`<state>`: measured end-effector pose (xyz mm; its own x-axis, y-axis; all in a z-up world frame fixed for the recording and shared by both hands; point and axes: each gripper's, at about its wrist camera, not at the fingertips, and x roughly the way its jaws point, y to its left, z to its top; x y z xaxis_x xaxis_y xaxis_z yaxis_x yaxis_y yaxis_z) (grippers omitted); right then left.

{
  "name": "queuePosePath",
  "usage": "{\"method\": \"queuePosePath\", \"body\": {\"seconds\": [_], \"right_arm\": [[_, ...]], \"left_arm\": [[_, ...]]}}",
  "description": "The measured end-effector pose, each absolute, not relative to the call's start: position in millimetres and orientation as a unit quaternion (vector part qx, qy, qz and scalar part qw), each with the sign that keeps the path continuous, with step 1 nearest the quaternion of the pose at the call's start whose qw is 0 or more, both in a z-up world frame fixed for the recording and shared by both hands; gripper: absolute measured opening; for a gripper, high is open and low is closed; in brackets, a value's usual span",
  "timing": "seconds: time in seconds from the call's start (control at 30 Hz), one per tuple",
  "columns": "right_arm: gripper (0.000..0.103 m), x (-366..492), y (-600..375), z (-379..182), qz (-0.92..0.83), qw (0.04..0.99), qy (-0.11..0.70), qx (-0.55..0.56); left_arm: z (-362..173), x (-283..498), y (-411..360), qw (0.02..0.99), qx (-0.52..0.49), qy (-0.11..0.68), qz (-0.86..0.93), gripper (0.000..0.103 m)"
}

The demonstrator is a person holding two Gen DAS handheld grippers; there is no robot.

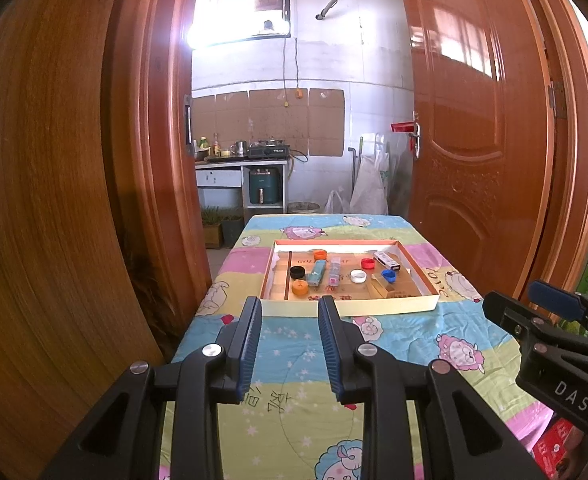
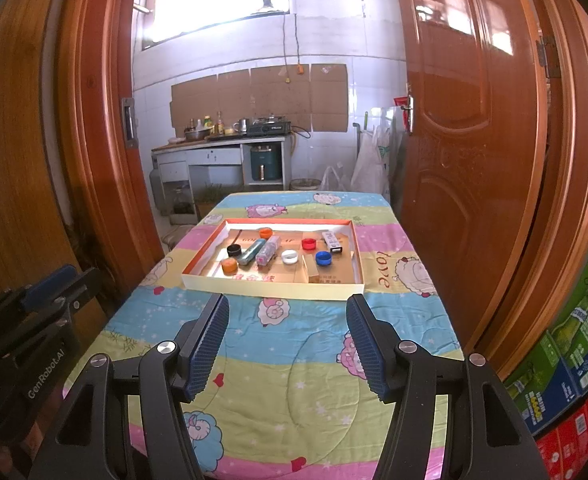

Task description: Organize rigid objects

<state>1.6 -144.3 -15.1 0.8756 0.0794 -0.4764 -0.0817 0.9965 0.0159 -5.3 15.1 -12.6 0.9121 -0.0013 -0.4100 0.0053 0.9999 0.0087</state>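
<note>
A shallow white-rimmed cardboard tray (image 1: 350,309) (image 2: 272,289) lies on the quilt-covered table ahead of both grippers. Inside it are loose bottle caps: two orange (image 1: 300,288) (image 2: 229,265), a black one (image 1: 297,272), a white one (image 2: 289,257), a red one (image 2: 308,244) and a blue one (image 1: 389,276). A teal tube (image 2: 252,252), a clear pink-labelled container (image 2: 268,253) and a small white box (image 2: 331,242) lie among them. My left gripper (image 1: 290,304) hovers just short of the tray's near rim, jaws narrowly apart and empty. My right gripper (image 2: 287,300) stands wide open and empty, also short of the rim.
The table (image 2: 294,360) wears a pastel sheep-print quilt. Brown wooden doors (image 1: 474,140) and door frames flank it closely on both sides. Stacked printed cartons (image 2: 566,360) stand at the right. A kitchen counter (image 2: 222,148) lies beyond the table's far end.
</note>
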Motion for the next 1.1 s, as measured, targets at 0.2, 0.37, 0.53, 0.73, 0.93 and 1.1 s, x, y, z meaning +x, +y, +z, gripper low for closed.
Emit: {"method": "queuePosePath", "body": {"seconds": [0.2, 0.37, 0.53, 0.73, 0.93, 1.1], "right_arm": [[0.063, 1.6, -144.2, -15.1, 0.041, 0.968, 0.246, -0.002], [0.063, 1.6, -144.0, -15.2, 0.042, 0.968, 0.246, -0.003], [0.063, 1.6, -143.6, -15.7, 0.043, 0.968, 0.247, -0.003], [0.063, 1.8, -142.3, -16.5, 0.043, 0.968, 0.247, -0.004], [0.063, 1.9, -141.9, -16.5, 0.043, 0.968, 0.247, -0.004], [0.063, 1.9, -141.9, -16.3, 0.043, 0.968, 0.247, -0.003]], "left_arm": [[-12.2, -4.5, 13.9, 0.977, 0.005, 0.211, -0.003, 0.029], [-12.4, -4.4, 14.0, 0.977, 0.005, 0.213, -0.003, 0.029], [-12.6, -4.0, 14.0, 0.977, 0.005, 0.213, -0.004, 0.029], [-12.8, -4.1, 13.5, 0.977, 0.006, 0.214, -0.004, 0.029], [-12.8, -4.1, 13.6, 0.977, 0.005, 0.214, -0.004, 0.029], [-12.7, -3.5, 12.7, 0.976, 0.005, 0.216, -0.004, 0.029]]}}
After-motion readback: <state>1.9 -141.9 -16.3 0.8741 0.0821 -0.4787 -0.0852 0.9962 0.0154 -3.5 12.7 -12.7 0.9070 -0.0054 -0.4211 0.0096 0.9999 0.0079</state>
